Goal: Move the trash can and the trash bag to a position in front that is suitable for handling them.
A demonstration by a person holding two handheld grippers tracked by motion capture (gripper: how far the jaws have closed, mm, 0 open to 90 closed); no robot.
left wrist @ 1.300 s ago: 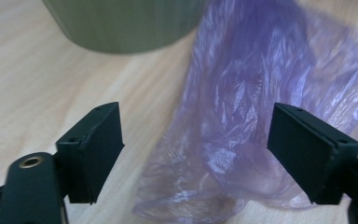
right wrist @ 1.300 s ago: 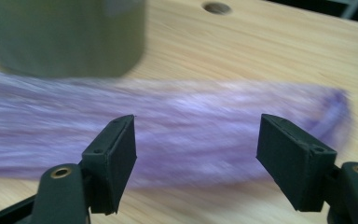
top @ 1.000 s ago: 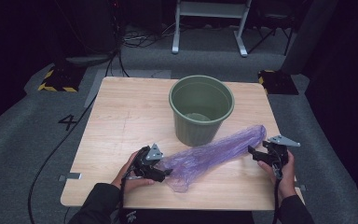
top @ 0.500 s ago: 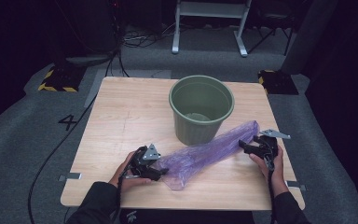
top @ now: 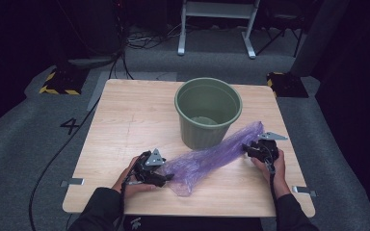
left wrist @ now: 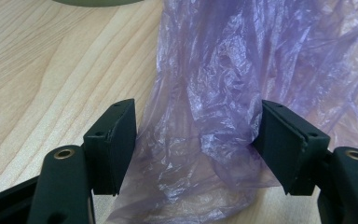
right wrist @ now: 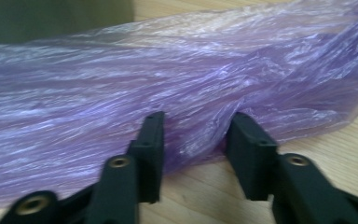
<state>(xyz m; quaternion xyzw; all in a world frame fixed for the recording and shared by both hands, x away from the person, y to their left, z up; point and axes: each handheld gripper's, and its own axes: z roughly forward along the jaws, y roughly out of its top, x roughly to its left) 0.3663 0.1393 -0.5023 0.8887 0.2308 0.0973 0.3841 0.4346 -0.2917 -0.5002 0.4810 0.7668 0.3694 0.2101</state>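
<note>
1. Left gripper (top: 160,176): near table (top: 125,120) edge. The jaws stand apart with a bunched end of the purple bag (top: 207,159) between them. In the left gripper view the bag (left wrist: 223,93) meets the inner face of one jaw and reaches close to the other; no pinch is evident.
2. Right gripper (top: 248,149): at the bag's far end, just beside the bin (top: 208,113). Its jaws have just been closing. In the right gripper view the gripper (right wrist: 193,140) has a fold of bag (right wrist: 168,84) between the pads and appears to pinch it.
3. Bag: lies flat and crumpled across the table, running diagonally from the left gripper to the right, passing in front of the bin.
4. Bin: upright, empty, unlined.
5. Progress, as a judgement: grasping stage only. Remaining: secure both ends, lift, open the mouth, fit the bag into the bin.
</note>
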